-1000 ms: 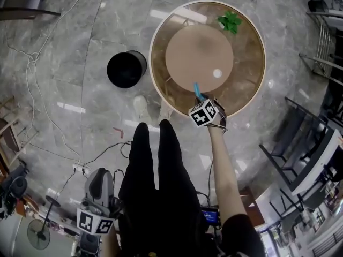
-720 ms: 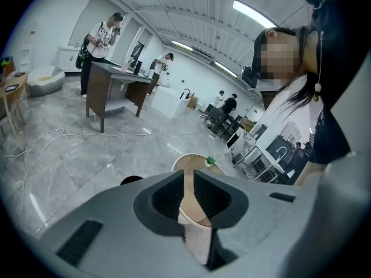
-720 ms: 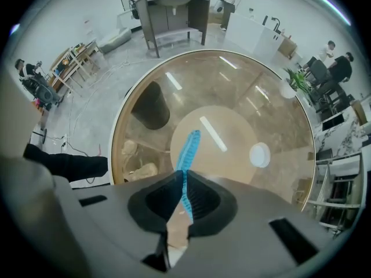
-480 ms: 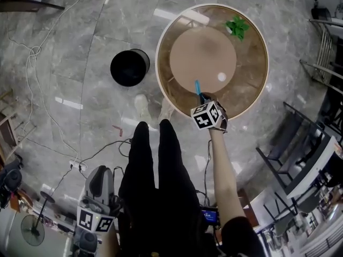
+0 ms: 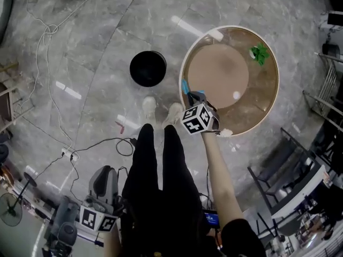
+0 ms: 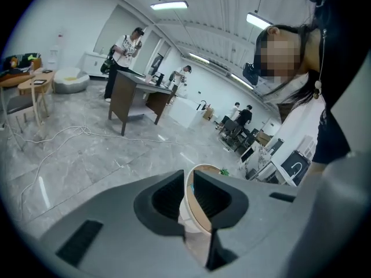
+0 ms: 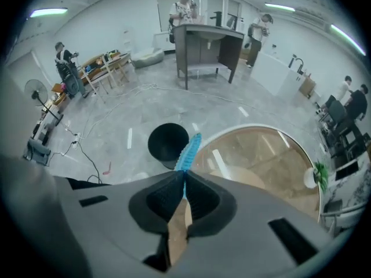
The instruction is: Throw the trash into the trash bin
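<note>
Two fingers [image 7: 160, 201] pinching trash [image 7: 189, 149]: right gripper view only.

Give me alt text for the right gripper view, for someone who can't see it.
The right gripper is shut on a thin blue strip of trash that sticks out past its tips. Beyond it a black trash bin stands on the grey floor, left of a round glass table.

From above, the right gripper's [image 5: 192, 96] jaws are mostly hidden under its own body, and only a short tip of the blue trash strip [image 5: 185, 85] shows at the round table's [image 5: 268, 116] left edge. In the right gripper view the strip's lower end vanishes between the pads. The small white thing [image 5: 236, 95] and the green thing [image 5: 260, 52] by the table's far right edge are too small to name.
</note>
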The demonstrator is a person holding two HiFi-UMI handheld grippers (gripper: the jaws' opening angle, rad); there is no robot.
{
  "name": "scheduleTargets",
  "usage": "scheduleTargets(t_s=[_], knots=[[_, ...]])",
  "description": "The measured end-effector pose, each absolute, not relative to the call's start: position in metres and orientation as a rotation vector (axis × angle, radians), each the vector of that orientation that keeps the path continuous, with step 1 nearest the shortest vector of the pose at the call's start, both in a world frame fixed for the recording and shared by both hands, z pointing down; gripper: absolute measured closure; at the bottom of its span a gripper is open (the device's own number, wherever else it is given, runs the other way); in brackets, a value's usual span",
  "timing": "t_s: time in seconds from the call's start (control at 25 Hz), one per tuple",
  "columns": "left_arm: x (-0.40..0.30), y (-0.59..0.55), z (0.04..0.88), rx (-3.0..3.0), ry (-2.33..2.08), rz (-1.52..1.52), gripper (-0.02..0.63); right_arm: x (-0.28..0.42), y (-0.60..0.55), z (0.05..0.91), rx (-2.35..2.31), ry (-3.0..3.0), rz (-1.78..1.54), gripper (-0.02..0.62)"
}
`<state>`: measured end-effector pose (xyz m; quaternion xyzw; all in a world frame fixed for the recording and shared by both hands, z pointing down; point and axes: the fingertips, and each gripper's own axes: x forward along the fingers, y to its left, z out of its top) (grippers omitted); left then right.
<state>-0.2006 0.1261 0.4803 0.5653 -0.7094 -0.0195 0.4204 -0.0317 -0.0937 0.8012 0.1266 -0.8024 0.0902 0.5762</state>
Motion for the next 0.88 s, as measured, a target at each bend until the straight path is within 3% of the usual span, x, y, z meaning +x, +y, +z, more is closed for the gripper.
scheduleTargets(t_s=[0.32,0.6,0.72,0.88], knots=[[-0.223,0.169,0.483,1.263,-1.891,-0.13,0.552,-0.158,-0.065,0.786,0.109,-2.016,0.101,0.578],[-0.235,0.198,0.485,1.169,-1.949,-0.173,0.552,-0.217,-0.038,0.781,0.003,-2.06,0.063,0.574],[-0.245,0.21,0.486,1.129,-1.971,-0.194,0.552,-0.234,-0.027,0.781,-0.045,-2.06,0.078,0.497],[-0.252,0.216,0.488,1.109,-1.981,-0.207,0.552,-0.241,-0.021,0.78,-0.053,-2.064,0.072,0.483]])
